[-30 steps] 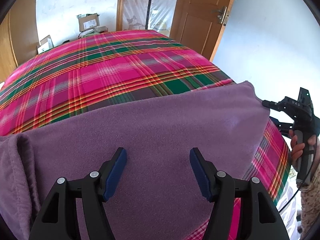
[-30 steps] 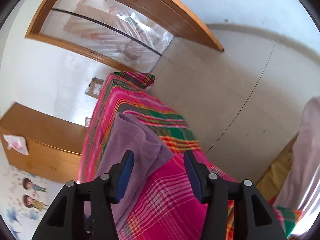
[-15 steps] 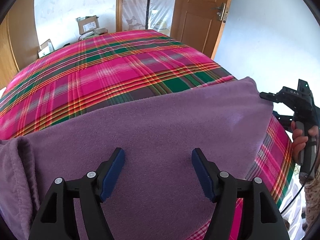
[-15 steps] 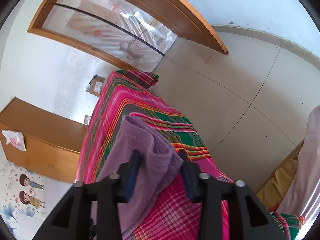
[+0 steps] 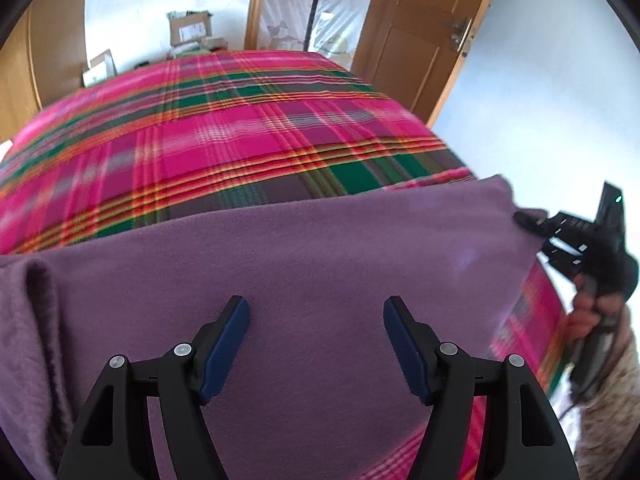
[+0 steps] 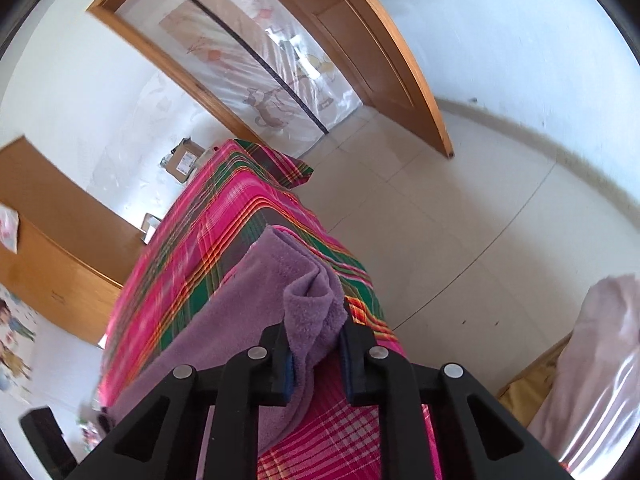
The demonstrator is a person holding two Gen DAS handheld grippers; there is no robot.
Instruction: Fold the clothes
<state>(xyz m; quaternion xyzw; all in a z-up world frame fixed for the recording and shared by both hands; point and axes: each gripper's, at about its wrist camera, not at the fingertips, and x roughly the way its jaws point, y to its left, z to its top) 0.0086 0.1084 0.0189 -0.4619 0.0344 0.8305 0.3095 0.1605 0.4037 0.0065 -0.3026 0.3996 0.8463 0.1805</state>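
Left wrist view: the left gripper [image 5: 316, 344] fills the bottom of the frame with its 2 blue-padded jaws as wide apart as they were 1 second ago, holding nothing and hovering over the purple fleece garment [image 5: 304, 272]. The garment spreads flat across the lower half of the frame on the pink plaid bedspread [image 5: 208, 136], which runs up to the top centre; a rumpled fold sits at the lower left. At the right edge, the right gripper [image 5: 524, 218] has moved in since the earlier frames and now meets the garment's far right corner, where before it stood clear of the cloth. The person's hand [image 5: 592, 304] is wrapped round its handle just below. The plaid is motion-blurred, so this camera is probably shifting.

Right wrist view: 1 second ago the jaws stood open with the corner between them; now they have closed on that corner of the purple fleece garment [image 6: 312, 300], which bunches up between the pads at centre frame. The right gripper [image 6: 316, 344] points along the bed's edge, with the bedspread [image 6: 224, 216] running to the upper left and tiled floor [image 6: 460, 240] on the right. With 1 corner pinched, the fold looks ready to begin, probably by carrying this corner across the flat cloth.
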